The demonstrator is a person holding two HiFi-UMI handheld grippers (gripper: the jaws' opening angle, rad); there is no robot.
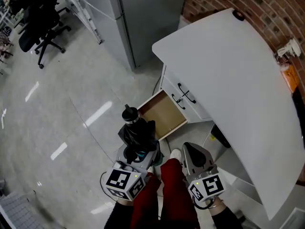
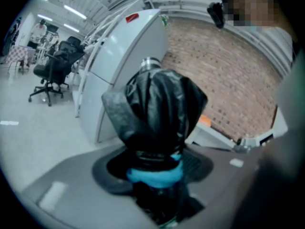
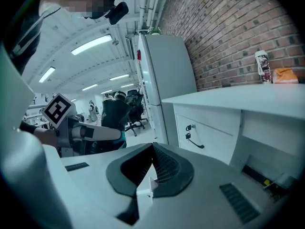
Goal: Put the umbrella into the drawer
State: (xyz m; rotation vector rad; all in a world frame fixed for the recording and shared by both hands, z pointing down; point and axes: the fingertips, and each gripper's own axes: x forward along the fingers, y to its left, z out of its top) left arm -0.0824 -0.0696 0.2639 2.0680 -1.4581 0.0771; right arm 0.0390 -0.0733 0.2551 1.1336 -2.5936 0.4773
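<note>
A folded black umbrella [image 1: 137, 130] with a teal band stands up between the jaws of my left gripper [image 1: 138, 151], which is shut on it. In the left gripper view the umbrella [image 2: 159, 113] fills the middle, its capped tip pointing up and away above the left gripper [image 2: 155, 168]. The open wooden drawer [image 1: 162, 113] lies just beyond the umbrella's tip, and nothing shows on its brown floor. My right gripper [image 1: 194, 152] hangs to the right of the left one, its jaws together with nothing between them [image 3: 155, 168]. The umbrella [image 3: 114, 113] also shows in the right gripper view, at the left.
A white desk top [image 1: 233, 80] spreads to the right, above closed drawers with black handles [image 1: 186, 93]. A grey fridge [image 1: 143, 18] stands behind the drawer, against a brick wall [image 1: 267, 8]. A black office chair [image 1: 40, 18] is far left. Red trouser legs [image 1: 167, 194] show between the grippers.
</note>
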